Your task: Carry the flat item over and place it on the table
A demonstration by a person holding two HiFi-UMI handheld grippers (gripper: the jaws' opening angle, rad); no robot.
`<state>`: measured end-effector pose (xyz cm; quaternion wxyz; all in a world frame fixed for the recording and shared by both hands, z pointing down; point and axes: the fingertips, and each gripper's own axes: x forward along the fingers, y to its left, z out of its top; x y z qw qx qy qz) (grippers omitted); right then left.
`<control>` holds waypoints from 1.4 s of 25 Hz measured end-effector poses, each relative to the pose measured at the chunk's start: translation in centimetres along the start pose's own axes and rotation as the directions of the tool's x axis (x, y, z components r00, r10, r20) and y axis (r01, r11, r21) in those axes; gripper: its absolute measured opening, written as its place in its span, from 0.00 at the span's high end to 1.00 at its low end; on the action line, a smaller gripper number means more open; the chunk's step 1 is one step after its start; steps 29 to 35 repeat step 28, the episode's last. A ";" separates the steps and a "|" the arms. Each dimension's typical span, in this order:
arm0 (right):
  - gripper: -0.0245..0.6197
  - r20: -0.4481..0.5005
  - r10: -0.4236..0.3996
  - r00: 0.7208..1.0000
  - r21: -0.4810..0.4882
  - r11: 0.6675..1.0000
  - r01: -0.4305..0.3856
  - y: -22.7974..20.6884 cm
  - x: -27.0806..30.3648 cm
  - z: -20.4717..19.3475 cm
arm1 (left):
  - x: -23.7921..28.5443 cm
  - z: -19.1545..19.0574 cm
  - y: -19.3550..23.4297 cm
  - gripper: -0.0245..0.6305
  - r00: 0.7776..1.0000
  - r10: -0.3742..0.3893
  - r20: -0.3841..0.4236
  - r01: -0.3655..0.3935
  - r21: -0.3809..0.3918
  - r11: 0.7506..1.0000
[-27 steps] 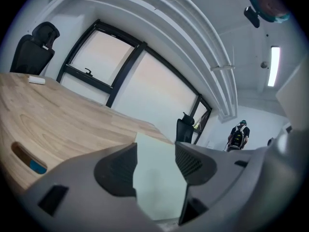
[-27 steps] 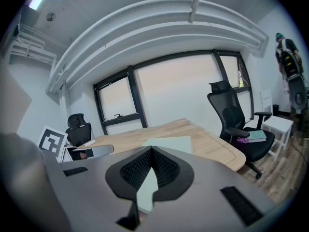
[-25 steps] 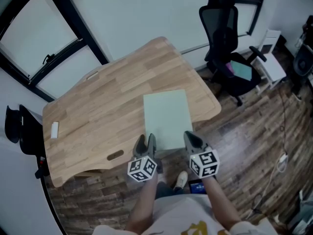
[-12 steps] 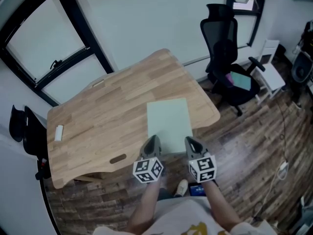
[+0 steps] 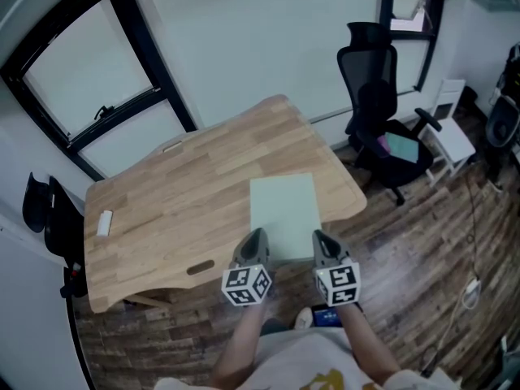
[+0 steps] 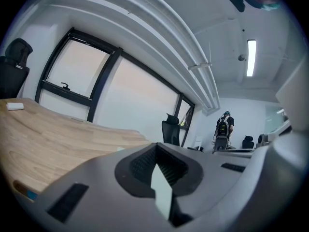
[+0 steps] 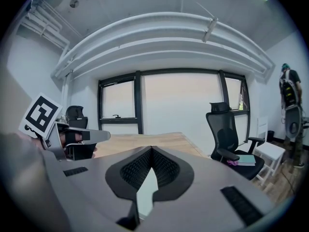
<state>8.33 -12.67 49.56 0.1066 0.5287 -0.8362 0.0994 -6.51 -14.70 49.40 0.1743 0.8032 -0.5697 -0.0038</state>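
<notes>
The centre sheet point(image 5: 283, 205) looks smooth, matt and paper-like, the table point(image 5: 179, 193) light satin-finished wood, the lower-right floor point(image 5: 406, 250) dark wood planks.

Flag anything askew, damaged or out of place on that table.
Nothing stands out. The green sheet lies flat and uncreased on the wooden table, though its near edge sits close to the table's front edge.
</notes>
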 end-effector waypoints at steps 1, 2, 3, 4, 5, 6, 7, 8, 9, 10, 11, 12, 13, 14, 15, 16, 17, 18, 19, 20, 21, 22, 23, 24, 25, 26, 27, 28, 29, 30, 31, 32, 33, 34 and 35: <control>0.97 0.004 -0.002 1.000 -0.003 1.000 0.002 0.0 0.1 0.1 | -0.1 0.1 0.1 0.96 1.000 0.001 0.002 -0.001 0.003 1.000; 0.97 0.011 -0.004 1.000 -0.006 1.000 0.005 0.0 0.1 0.1 | -0.2 0.1 0.1 0.96 1.000 0.002 0.003 -0.002 0.007 1.000; 0.97 0.015 -0.007 1.000 -0.010 1.000 0.008 -0.1 0.2 0.2 | -0.2 0.2 0.2 0.96 1.000 0.005 0.003 -0.005 0.010 1.000; 0.97 0.018 -0.010 1.000 -0.014 1.000 0.010 -0.1 0.3 0.3 | -0.2 0.2 0.3 0.96 1.000 0.009 0.003 -0.009 0.011 1.000; 0.97 0.014 -0.011 1.000 -0.018 1.000 0.011 -0.2 0.3 0.4 | -0.2 0.2 0.4 0.96 1.000 0.013 0.003 -0.013 0.010 1.000; 0.97 0.004 -0.011 1.000 -0.022 1.000 0.011 -0.2 0.2 0.4 | -0.2 0.1 0.6 0.96 1.000 0.018 0.003 -0.019 0.010 1.000; 0.97 -0.002 -0.011 1.000 -0.024 1.000 0.011 -0.2 0.2 0.4 | -0.3 0.1 0.7 0.96 1.000 0.025 0.001 -0.025 0.015 1.000; 0.96 -0.001 -0.013 1.000 -0.024 1.000 0.013 -0.2 0.2 0.4 | -0.3 0.0 0.8 0.96 0.999 0.032 -0.003 -0.032 0.027 0.999; 0.97 0.003 -0.014 1.000 -0.023 1.000 0.014 -0.3 0.3 0.4 | -0.3 -0.1 0.9 0.96 0.999 0.038 -0.008 -0.037 0.045 0.998; 0.97 0.003 -0.014 1.000 -0.022 1.000 0.014 -0.4 0.3 0.3 | -0.3 -0.1 0.8 0.96 0.999 0.040 -0.014 -0.039 0.063 0.997; 0.97 0.002 -0.014 1.000 -0.021 1.000 0.014 -0.5 0.4 0.3 | -0.2 -0.2 0.8 0.96 0.999 0.041 -0.016 -0.040 0.074 0.996; 0.97 0.006 -0.015 1.000 -0.020 1.000 0.015 -0.6 0.6 0.2 | -0.1 -0.3 0.8 0.96 0.999 0.041 -0.017 -0.039 0.076 0.996; 0.97 0.010 -0.016 1.000 -0.019 1.000 0.016 -0.7 0.7 0.2 | 0.0 -0.3 0.8 0.96 0.999 0.040 -0.018 -0.039 0.073 0.997; 0.96 0.006 -0.015 1.000 -0.017 1.000 0.015 -0.7 0.7 0.1 | 0.0 -0.4 0.9 0.96 0.999 0.040 -0.021 -0.039 0.069 0.997; 0.97 -0.001 -0.013 1.000 -0.016 1.000 0.013 -0.6 0.7 0.0 | 0.0 -0.6 0.9 0.96 0.999 0.040 -0.025 -0.038 0.065 0.997; 0.97 -0.006 -0.014 1.000 -0.014 1.000 0.014 -0.5 0.6 -0.1 | 0.0 -0.6 0.9 0.96 0.999 0.038 -0.028 -0.036 0.062 0.997; 0.97 -0.005 -0.017 1.000 -0.014 1.000 0.017 -0.5 0.6 -0.2 | 0.0 -0.7 0.9 0.96 0.999 0.033 -0.028 -0.032 0.057 0.998; 0.97 -0.004 -0.019 1.000 -0.014 1.000 0.019 -0.6 0.6 -0.2 | 0.1 -0.7 0.8 0.96 0.999 0.029 -0.027 -0.028 0.052 0.998; 0.97 -0.008 -0.020 1.000 -0.015 1.000 0.020 -0.6 0.6 -0.3 | 0.2 -0.6 0.8 0.96 0.999 0.026 -0.025 -0.025 0.048 0.999; 0.97 -0.014 -0.020 1.000 -0.016 1.000 0.019 -0.7 0.6 -0.4 | 0.3 -0.6 0.8 0.96 0.999 0.025 -0.023 -0.024 0.043 0.999; 0.97 -0.019 -0.021 1.000 -0.017 1.000 0.020 -0.7 0.5 -0.4 | 0.3 -0.6 0.8 0.96 0.999 0.025 -0.021 -0.024 0.040 0.999; 0.97 -0.022 -0.023 0.999 -0.015 1.000 0.023 -0.8 0.3 -0.4 | 0.3 -0.6 0.7 0.96 1.000 0.024 -0.020 -0.024 0.037 0.999; 0.97 -0.019 -0.027 0.999 -0.015 1.000 0.026 -1.0 0.3 -0.4 | 0.3 -0.6 0.7 0.96 1.000 0.021 -0.018 -0.021 0.036 0.999; 0.97 -0.009 -0.030 1.000 -0.018 0.999 0.030 -1.2 0.3 -0.6 | 0.3 -0.5 0.5 0.96 1.000 0.016 -0.016 -0.015 0.037 0.999; 0.97 0.006 -0.034 0.999 -0.022 0.999 0.034 -1.6 0.5 -0.7 | 0.4 -0.5 0.4 0.96 1.000 0.007 -0.014 -0.006 0.039 0.999; 0.96 0.017 -0.038 0.999 -0.025 0.999 0.039 -1.8 0.6 -0.9 | 0.5 -0.4 0.2 0.96 1.000 -0.003 -0.012 0.004 0.041 0.999; 0.96 0.022 -0.043 0.999 -0.025 0.999 0.044 -2.1 0.6 -1.0 | 0.6 -0.4 0.1 0.96 1.000 -0.013 -0.010 0.014 0.042 0.999; 0.96 0.026 -0.048 0.999 -0.024 0.999 0.049 -2.3 0.7 -1.2 | 0.7 -0.3 -0.1 0.96 1.000 -0.023 -0.008 0.024 0.042 0.999; 0.96 0.026 -0.048 0.999 -0.024 0.999 0.049 -2.3 0.7 -1.2 | 0.7 -0.3 -0.1 0.96 1.000 -0.023 -0.008 0.024 0.042 0.999; 0.96 0.026 -0.048 0.999 -0.024 0.999 0.049 -2.3 0.7 -1.2 | 0.7 -0.3 -0.1 0.96 1.000 -0.023 -0.008 0.024 0.042 0.999; 0.96 0.026 -0.048 0.999 -0.024 0.999 0.049 -2.3 0.7 -1.2 | 0.7 -0.3 -0.1 0.96 1.000 -0.023 -0.008 0.024 0.042 0.999; 0.96 0.026 -0.048 0.999 -0.024 0.999 0.049 -2.3 0.7 -1.2 | 0.7 -0.3 -0.1 0.96 1.000 -0.023 -0.008 0.024 0.042 0.999; 0.96 0.026 -0.048 0.999 -0.024 0.999 0.049 -2.3 0.7 -1.2 | 0.7 -0.3 -0.1 0.96 1.000 -0.023 -0.008 0.024 0.042 0.999; 0.96 0.026 -0.048 0.999 -0.024 0.999 0.049 -2.3 0.7 -1.2 | 0.7 -0.3 -0.1 0.96 1.000 -0.023 -0.008 0.024 0.042 0.999; 0.96 0.026 -0.048 0.999 -0.024 0.999 0.049 -2.3 0.7 -1.2 | 0.7 -0.3 -0.1 0.96 1.000 -0.023 -0.008 0.024 0.042 0.999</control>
